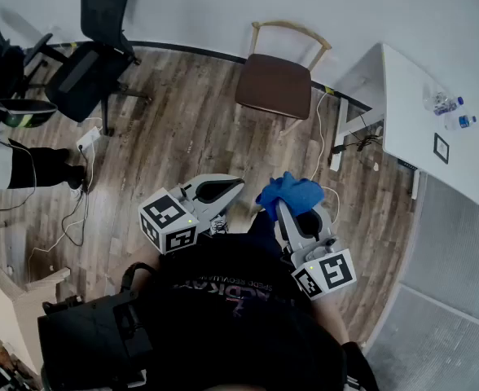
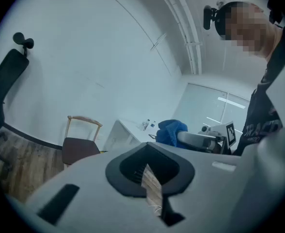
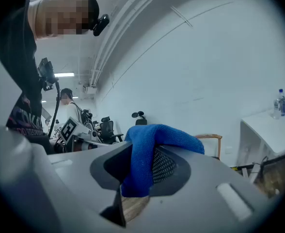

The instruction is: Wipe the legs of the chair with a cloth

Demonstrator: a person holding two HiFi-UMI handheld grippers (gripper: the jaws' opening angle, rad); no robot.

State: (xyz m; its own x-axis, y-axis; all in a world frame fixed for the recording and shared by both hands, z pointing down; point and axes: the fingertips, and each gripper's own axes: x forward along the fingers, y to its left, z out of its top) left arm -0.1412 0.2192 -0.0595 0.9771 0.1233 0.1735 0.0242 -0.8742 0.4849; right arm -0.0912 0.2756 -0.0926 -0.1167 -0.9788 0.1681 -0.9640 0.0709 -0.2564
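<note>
Zero legs apparently wiped: right hand-held gripper [image 1: 287, 195] pinches the cloth [image 3: 145, 152]; left hand-held gripper [image 1: 236, 183] pressed together, empty; chair [image 1: 274, 81] well apart.

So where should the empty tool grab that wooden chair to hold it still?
Probably the curved top rail of the chair, coming from its front side: it's a thin bar with open space under it, and the wall stands close behind.
</note>
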